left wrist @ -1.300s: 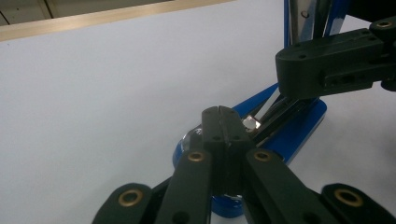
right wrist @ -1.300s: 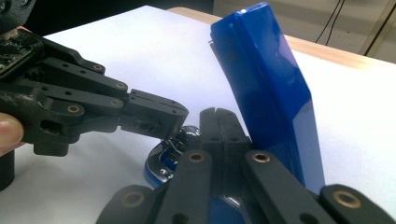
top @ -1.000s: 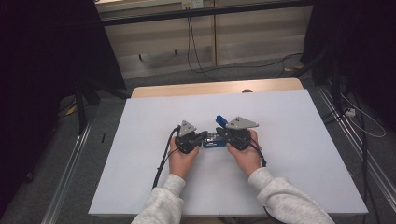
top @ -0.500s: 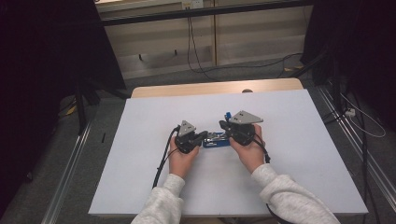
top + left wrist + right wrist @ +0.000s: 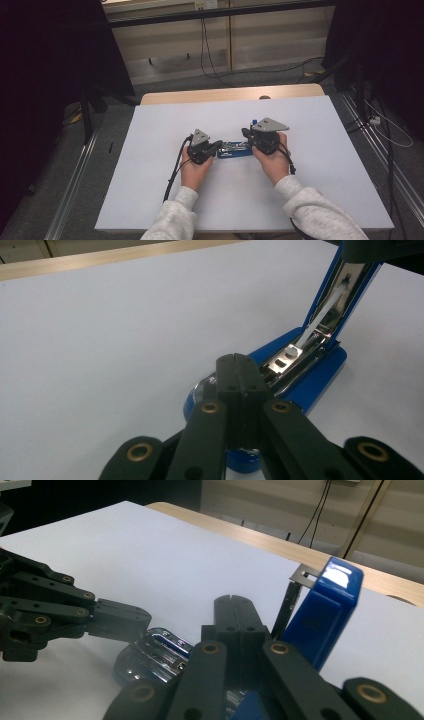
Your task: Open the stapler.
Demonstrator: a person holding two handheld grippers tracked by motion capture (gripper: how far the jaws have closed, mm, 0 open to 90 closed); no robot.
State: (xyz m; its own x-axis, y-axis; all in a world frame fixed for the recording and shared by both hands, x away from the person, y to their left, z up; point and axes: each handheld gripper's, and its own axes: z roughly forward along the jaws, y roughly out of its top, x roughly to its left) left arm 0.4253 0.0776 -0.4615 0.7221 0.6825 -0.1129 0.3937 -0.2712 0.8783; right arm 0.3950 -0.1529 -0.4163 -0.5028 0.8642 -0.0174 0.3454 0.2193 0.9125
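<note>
Left gripper point(image 5: 238, 362), jaws clenched together with nothing between them, presses down on the front of the blue stapler's base point(image 5: 305, 380). Right gripper point(image 5: 232, 605), likewise clenched, sits beside the raised stapler lid point(image 5: 325, 610). The stapler point(image 5: 235, 149) lies mid-table point(image 5: 150, 175).

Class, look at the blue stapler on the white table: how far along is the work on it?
Done: the stapler's lid stands swung up, baring the metal channel. In hand: the shut left gripper presses on the base's front end, while the shut right gripper sits beside the raised lid. Left, probably: loading or checking staples, then closing it.
</note>
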